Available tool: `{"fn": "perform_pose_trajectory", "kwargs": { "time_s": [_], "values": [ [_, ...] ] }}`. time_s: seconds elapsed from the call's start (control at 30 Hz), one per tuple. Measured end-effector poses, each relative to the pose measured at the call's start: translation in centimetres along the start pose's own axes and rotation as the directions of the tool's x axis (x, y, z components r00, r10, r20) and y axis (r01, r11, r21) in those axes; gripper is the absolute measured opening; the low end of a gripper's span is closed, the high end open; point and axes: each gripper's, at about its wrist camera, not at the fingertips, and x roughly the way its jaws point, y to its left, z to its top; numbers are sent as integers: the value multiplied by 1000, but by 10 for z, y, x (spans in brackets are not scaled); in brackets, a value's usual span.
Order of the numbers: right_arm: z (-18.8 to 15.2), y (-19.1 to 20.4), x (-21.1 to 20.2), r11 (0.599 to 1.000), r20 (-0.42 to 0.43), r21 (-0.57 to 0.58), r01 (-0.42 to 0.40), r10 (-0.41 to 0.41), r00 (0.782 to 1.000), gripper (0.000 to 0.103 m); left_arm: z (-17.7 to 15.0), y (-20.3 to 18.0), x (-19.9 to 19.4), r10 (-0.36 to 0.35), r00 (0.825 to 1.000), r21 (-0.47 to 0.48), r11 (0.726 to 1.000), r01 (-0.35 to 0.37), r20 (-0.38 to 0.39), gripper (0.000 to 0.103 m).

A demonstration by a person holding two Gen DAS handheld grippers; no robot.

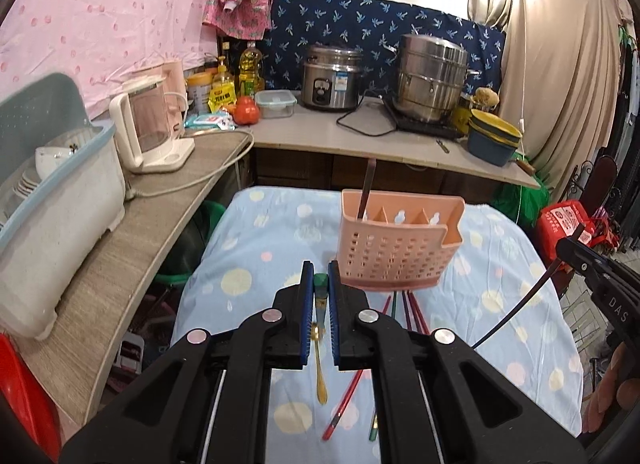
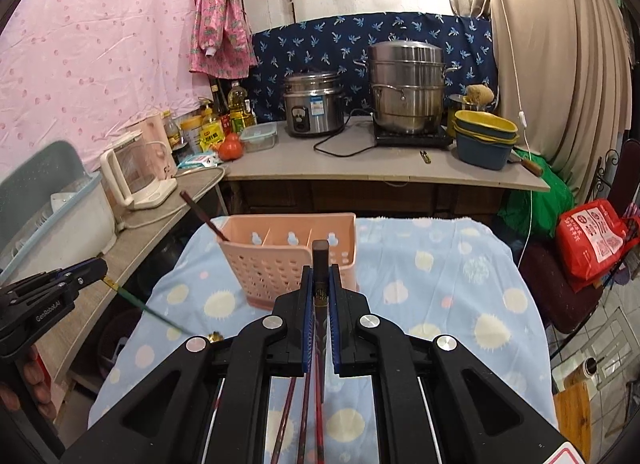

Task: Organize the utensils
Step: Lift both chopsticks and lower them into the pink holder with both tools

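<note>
While the pink utensil caddy (image 1: 394, 242) stood on the dotted blue tablecloth (image 1: 256, 240) with 1 dark chopstick (image 1: 367, 192) already leaning in its end compartment, both claws carried a stick of their own. The left gripper (image 1: 320, 284) was pinched narrow on a green chopstick (image 1: 320, 282); the right gripper (image 2: 320, 276) was clamped on a dark brown chopstick (image 2: 320, 260), aimed at the caddy just ahead. More chopsticks (image 1: 348, 396) and a gold spoon (image 1: 319, 360) lay loose on the cloth below. To do this step well, I judged, each stick should be tipped nearly upright over an open compartment, lowered between the dividers, and only then released, so it would not catch the perforated front wall. Readable writing was scant: "GenRobot.AI" on the left gripper's body in the right wrist view, and "DAS" on the right one's.
</note>
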Motion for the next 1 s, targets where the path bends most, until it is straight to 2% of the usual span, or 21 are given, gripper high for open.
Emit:
{"fn": "perform_pose_trajectory", "kwargs": {
  "time_s": [0.4,0.7,0.83,1.0],
  "values": [
    [56,-8,7,999,60,19,-28,27,998,7,73,-9,-15,-37,992,31,999,34,119,7],
    [116,-3,15,998,123,24,-62,59,991,7,144,-31,-35,-117,967,49,993,108,226,7],
    [132,6,28,997,134,21,-75,71,988,7,168,-42,-29,-117,960,49,993,108,256,7],
    [141,15,55,993,120,36,-111,106,987,7,180,-48,-3,-94,960,40,995,86,262,7]
  ]
}}
